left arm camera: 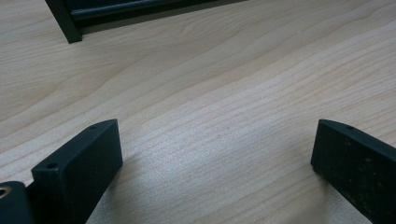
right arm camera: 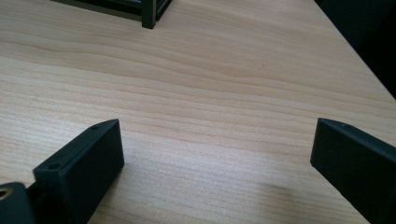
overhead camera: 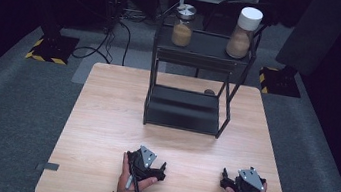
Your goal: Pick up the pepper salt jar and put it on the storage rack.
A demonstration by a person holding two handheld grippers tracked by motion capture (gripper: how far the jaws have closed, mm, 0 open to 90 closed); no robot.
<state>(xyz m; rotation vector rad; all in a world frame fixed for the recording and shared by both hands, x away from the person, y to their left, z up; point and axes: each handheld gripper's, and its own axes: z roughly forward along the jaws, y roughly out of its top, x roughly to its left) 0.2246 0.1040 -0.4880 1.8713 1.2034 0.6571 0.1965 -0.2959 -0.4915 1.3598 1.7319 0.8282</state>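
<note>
Both grippers idle at near table edge, jaws spread wide, nothing held: left gripper [overhead camera: 162, 168], right gripper [overhead camera: 225, 178]

Likely first step – reach for jars on black shelf rack [overhead camera: 183, 109]; lift high enough to clear top tier, approach level, close around glass body below lid

Metal-lid jar [overhead camera: 183, 25] top tier left, white-lid jar [overhead camera: 242, 32] right – both upright, tan filling, well apart from grippers

A pale wooden table [overhead camera: 103, 132] stands on grey carpet [overhead camera: 11, 104] in a dim room whose far side falls into darkness. Ahead of the left gripper [overhead camera: 161, 168] and the right gripper [overhead camera: 224, 177], black cables [overhead camera: 110, 42] trail across the floor. Yellow-and-black striped stand bases [overhead camera: 46, 51] sit far ahead, out to either side, beyond the table's far corners.
</note>
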